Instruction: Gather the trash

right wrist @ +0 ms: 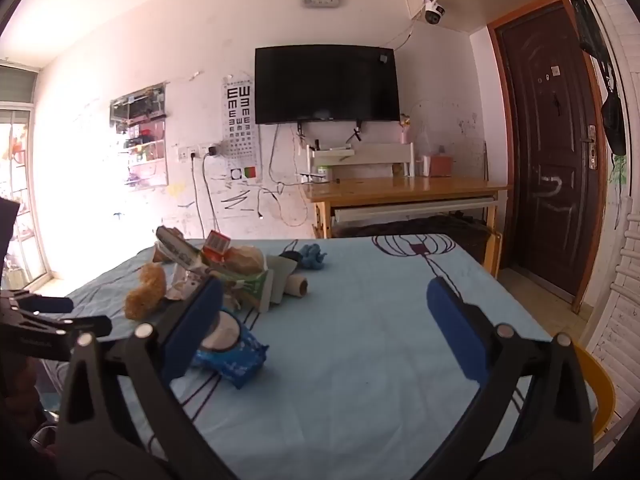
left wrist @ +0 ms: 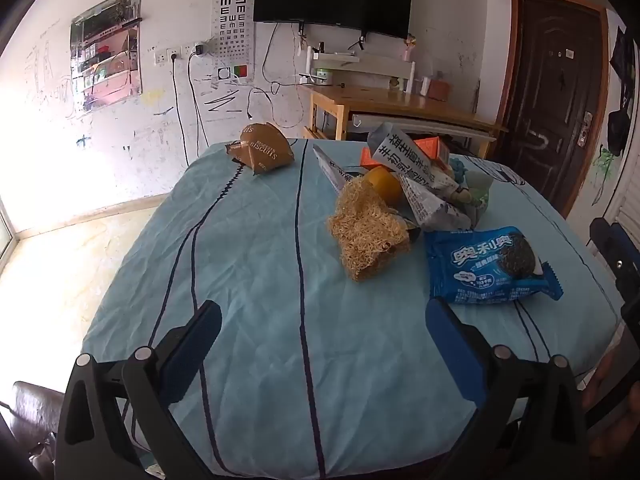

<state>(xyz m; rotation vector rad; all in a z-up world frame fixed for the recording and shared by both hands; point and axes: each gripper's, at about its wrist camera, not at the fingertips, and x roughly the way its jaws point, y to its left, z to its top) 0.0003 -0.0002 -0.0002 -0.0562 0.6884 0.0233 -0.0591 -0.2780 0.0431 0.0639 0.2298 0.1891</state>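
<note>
We hold two claws above a bench [left wrist: 256, 264] covered with a pale blue cloth marked by dark lines. The left claw [left wrist: 322, 340] is spread wide, its two blue-padded fingers far apart with nothing between them, and it hangs over bare cloth at the near edge. The right claw [right wrist: 324, 316] is also wide open and grips nothing; its left finger overlaps our view of a blue cookie packet [right wrist: 236, 356] that lies on the cloth behind it.

The trash sits on the bench ahead of both claws. In the left wrist view, the blue cookie packet [left wrist: 494, 266] lies flat, nearest to us and to the right. Just beyond it is a tan clump of fibrous, straw-like material [left wrist: 366, 232]. Behind that clump a heap is piled together: a crumpled white wrapper with dark print [left wrist: 408, 164], a round yellow object [left wrist: 386, 184], an orange box [left wrist: 428, 148] and a scrap of blue material [left wrist: 458, 168]. Well apart from the heap, toward the far left of the bench, a crumpled brown biscuit bag [left wrist: 262, 150] lies alone.

In the right wrist view, a small cardboard tube [right wrist: 298, 285] lies at the right side of the heap, and a yellow rim [right wrist: 600, 384] shows at the lower right, beside the bench.

Against the back wall are a black television [right wrist: 326, 84], an eye chart [right wrist: 240, 116] and a wooden desk [right wrist: 404, 190].
</note>
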